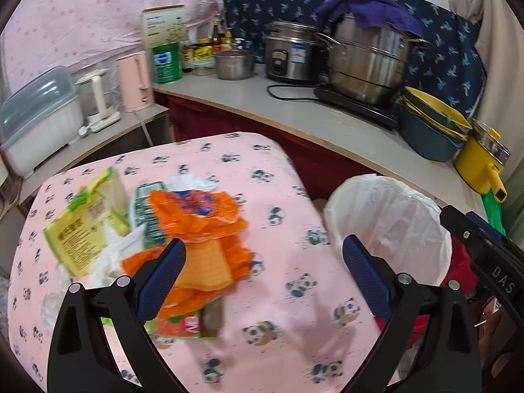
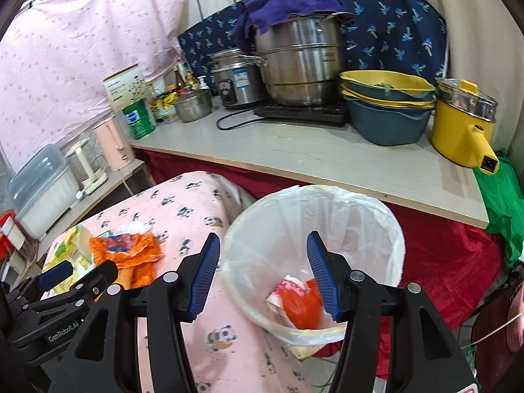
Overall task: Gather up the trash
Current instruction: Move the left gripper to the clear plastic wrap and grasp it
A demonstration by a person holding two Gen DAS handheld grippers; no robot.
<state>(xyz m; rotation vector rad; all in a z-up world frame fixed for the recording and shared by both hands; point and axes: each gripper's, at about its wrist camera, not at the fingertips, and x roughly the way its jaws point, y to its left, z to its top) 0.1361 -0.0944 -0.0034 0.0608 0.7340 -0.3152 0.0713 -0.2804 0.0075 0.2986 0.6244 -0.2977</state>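
One crumpled red-and-pink wrapper (image 2: 299, 301) lies in the white-lined round bin (image 2: 389, 226), lower centre; the orange, green and yellow wrappers (image 1: 196, 226) at left remain on the pink panda-print cloth (image 1: 288, 262). The left gripper (image 1: 262, 262) and right gripper (image 2: 263, 270) are both spread, empty.

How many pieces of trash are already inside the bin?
2, as far as shows: an orange wrapper and a pink-white wrapper beside it, both at the bottom of the bin. The right hand-held gripper covers part of the bottom, so more may be hidden.

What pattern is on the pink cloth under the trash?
Small pandas on the pink cloth, clearest in the left wrist view.
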